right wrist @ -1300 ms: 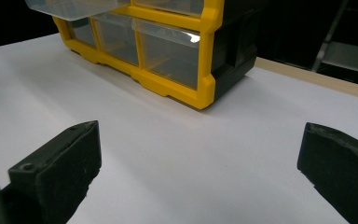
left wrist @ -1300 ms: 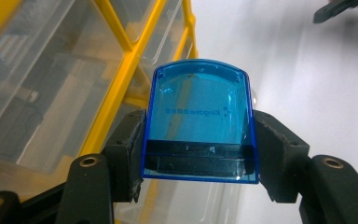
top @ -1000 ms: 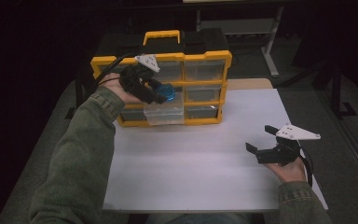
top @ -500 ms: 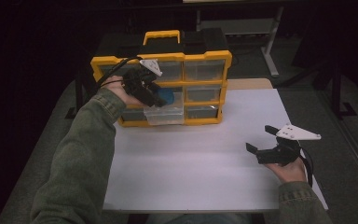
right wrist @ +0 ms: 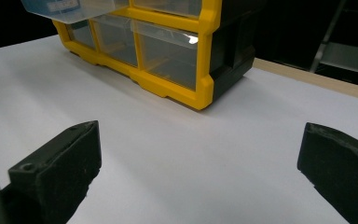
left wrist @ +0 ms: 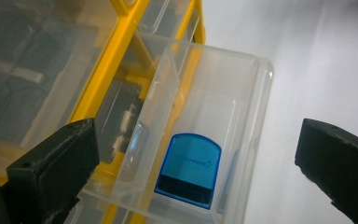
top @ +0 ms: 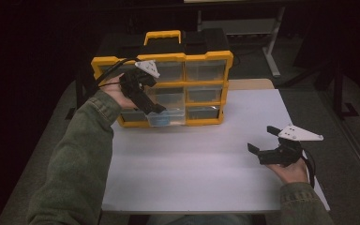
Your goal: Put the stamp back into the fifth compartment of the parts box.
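A yellow-framed organiser (top: pixel 206 58) with clear drawers stands at the back of the white table (top: pixel 192 173). One lower-left drawer (top: pixel 171 116) is pulled out. A small blue translucent piece (left wrist: pixel 191 170) lies flat on the floor of that drawer (left wrist: pixel 242 93). My left gripper (top: pixel 157 108) hangs just above the drawer, pointing down into it. Its jaws have just been opening and now stand wide apart, left gripper (left wrist: pixel 196 140) touching nothing. My right gripper (top: pixel 261 139) hovers open over the table at the right, right gripper (right wrist: pixel 200 149) with nothing between its pads.
The organiser (right wrist: pixel 177 51) has a yellow carry handle (top: pixel 161 35) on top and shut drawers beside the pulled-out one. A metal table leg (top: pixel 274 42) and a wooden edge (top: pixel 251 84) lie beyond the white sheet. Bare white surface spreads between the organiser and my right hand.
The blue piece was between the left gripper's jaws; now the jaws are apart and it lies in the pulled-out drawer. The right gripper has not moved.
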### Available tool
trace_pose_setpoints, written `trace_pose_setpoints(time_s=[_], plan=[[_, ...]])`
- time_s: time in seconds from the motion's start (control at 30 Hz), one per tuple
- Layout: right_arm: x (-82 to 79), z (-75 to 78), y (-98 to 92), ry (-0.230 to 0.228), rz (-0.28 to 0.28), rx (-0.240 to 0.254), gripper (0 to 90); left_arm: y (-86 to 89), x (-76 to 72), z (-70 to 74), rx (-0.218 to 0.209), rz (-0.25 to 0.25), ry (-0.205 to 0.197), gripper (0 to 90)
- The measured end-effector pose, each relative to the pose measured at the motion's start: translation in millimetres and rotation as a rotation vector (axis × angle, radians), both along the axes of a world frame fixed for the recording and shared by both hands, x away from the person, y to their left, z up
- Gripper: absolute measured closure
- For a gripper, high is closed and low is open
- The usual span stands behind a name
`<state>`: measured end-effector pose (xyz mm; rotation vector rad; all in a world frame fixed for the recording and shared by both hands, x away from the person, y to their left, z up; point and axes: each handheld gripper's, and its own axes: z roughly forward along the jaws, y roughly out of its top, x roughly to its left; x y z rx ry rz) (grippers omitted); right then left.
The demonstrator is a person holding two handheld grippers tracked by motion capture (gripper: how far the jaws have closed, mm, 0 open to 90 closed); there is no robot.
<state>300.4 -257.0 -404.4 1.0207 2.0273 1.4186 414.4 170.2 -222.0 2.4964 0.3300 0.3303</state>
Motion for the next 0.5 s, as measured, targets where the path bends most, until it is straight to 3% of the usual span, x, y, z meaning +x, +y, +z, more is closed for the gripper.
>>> trace_pose_setpoints(time_s=[0.2, 0.5], plan=[[-0.2, 0.3, -0.3, -0.001, -0.002, 0.002, 0.0, 9.0, -10.7, 6.5, -0.065, -0.007, -0.024, 0.0], [-0.2, 0.7, -0.9, -0.003, -0.005, 0.005, 0.0, 21.5, -27.6, 10.9, -0.072, -0.016, -0.061, 0.0]])
